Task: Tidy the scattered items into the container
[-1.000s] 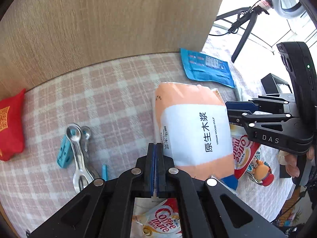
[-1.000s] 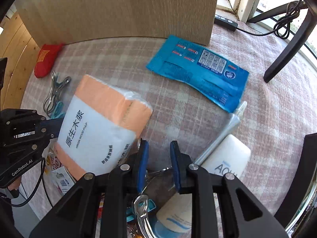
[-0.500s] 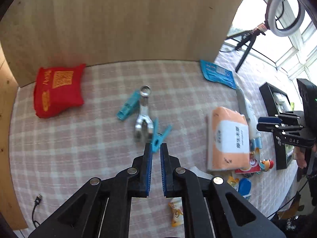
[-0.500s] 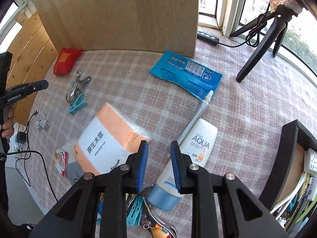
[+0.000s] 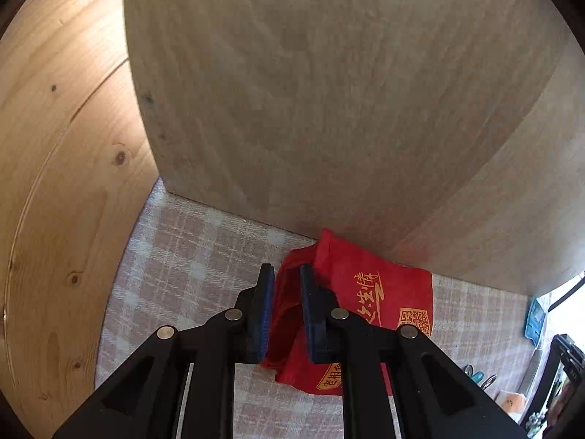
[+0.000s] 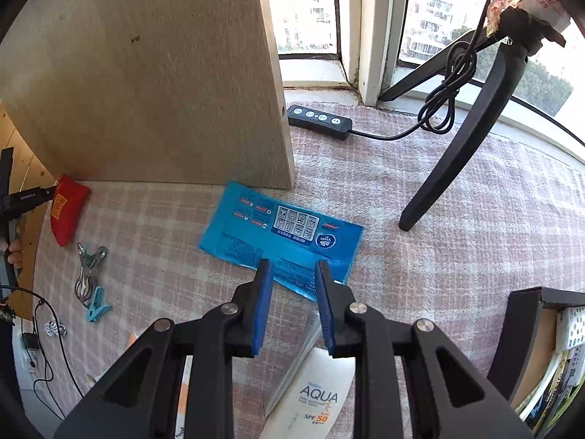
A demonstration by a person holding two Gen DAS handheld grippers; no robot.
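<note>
Pink-and-white plaid cloth, soft and woven, covers the tabletop [image 6: 420, 219], with a pale upright wood-grain board [image 6: 146, 91] standing at its far side and knotty pine panelling at 9 o'clock in the left wrist view. Against the board's foot lies a red fabric pouch [image 5: 365, 292], limp and creased, printed with gold characters and a square code; its long axis runs from 11 o'clock toward 5 o'clock. The left tongs [image 5: 287, 278] stand partly open, blue ribbed pads straddling the pouch's rumpled near edge; whether the pads touch the cloth cannot be told. In the right wrist view a flat, glossy blue packet [image 6: 281, 234] lies on the plaid, long axis from 10 o'clock to 4 o'clock. The right tongs [image 6: 292, 270] are partly open and hold nothing, their tips over the packet's near edge. A white AQUA sunscreen tube [image 6: 314, 398] lies at 6 o'clock, metal and teal clips [image 6: 89, 278] at 8 o'clock, and the black container [image 6: 526, 329] with books at 4 o'clock
</note>
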